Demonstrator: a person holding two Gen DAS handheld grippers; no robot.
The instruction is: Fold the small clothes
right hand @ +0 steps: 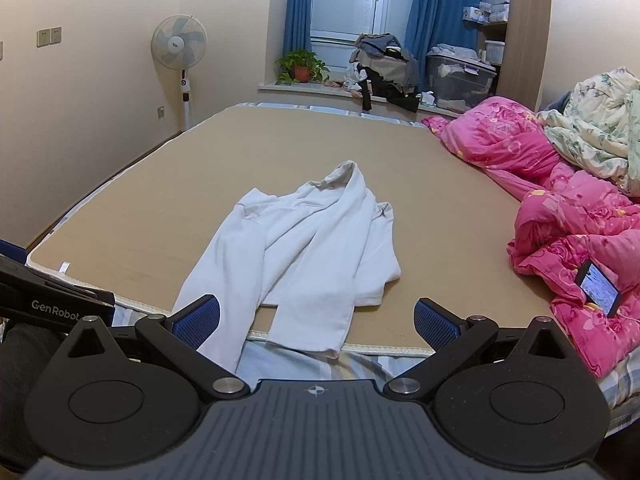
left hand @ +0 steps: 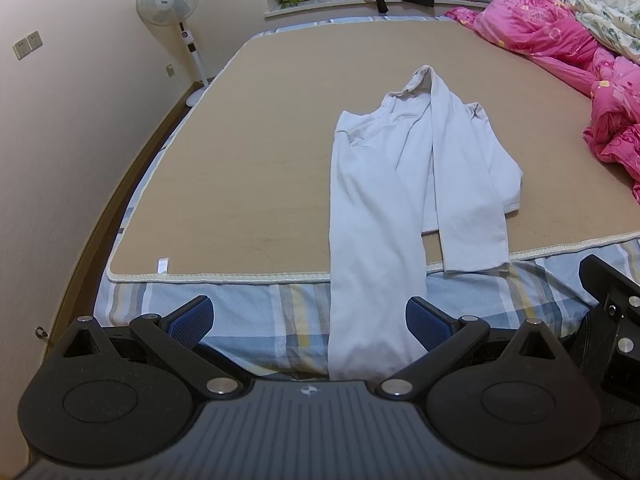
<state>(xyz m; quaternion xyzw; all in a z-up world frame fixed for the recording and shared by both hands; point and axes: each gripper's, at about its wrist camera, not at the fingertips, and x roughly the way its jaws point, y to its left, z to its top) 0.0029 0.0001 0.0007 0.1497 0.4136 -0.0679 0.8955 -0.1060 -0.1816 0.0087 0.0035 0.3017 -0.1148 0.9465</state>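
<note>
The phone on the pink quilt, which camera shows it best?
The right wrist view. There the phone lies propped on the pink quilt with its lit screen fully visible at the right of the bed. The left wrist view shows the quilt but no phone; that part of it falls outside the picture.

A tan mat [right hand: 168,184] covers most of a bed, with a blue, white and yellow plaid sheet [left hand: 256,312] showing along its near edge. A crumpled pink floral quilt [right hand: 560,220] is heaped at the right side of the bed, and a cream floral blanket [right hand: 592,120] lies on it further back. A phone [right hand: 598,288] with a lit screen leans on the quilt. A white pedestal fan [right hand: 180,52] stands by the left wall. On the windowsill are a potted green plant [right hand: 300,66], a pile of dark clothes [right hand: 380,72] and a clear storage box [right hand: 460,76]. Blue curtains [right hand: 298,8] frame the window.
</note>
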